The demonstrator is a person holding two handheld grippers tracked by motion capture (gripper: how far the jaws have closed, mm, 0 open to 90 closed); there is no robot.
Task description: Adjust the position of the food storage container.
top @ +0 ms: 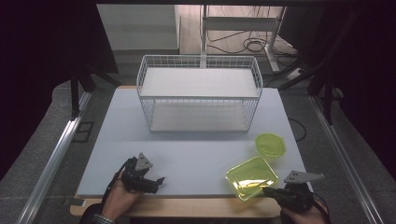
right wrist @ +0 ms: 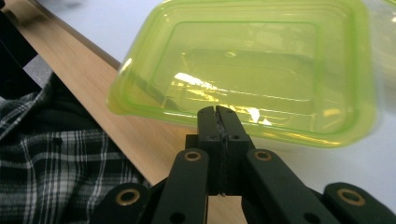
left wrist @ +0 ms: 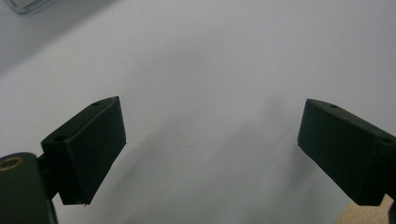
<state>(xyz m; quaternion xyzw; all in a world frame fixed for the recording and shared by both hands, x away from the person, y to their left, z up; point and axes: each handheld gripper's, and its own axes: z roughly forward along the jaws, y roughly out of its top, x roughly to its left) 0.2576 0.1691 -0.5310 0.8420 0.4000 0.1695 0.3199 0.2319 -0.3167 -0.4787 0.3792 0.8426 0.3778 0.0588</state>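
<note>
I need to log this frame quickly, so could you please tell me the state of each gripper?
Left gripper: open, nothing between its jaws.
Right gripper: closed, its tips at the rim of the square green container; a grip on it cannot be told.

A wire rack (top: 198, 93) stands on the table (top: 116, 140), toward twelve o'clock, at the far middle. It has two shelves, one on top of the other.

A small bowl (top: 271, 144) sits at about four o'clock from the rack. A bigger square tray (top: 251, 177) lies just beside the bowl, at its seven o'clock, close to the near edge of the table. In the right gripper view one side of the tray (right wrist: 252, 70) sits higher than the other.

The right gripper (top: 267, 190) is at the tray's near edge, at five o'clock on the table, with its tips at the rim.

The left gripper (top: 156, 183) rests near the table's near edge at seven o'clock, well apart from the tray. Bare table lies between its jaws.
</note>
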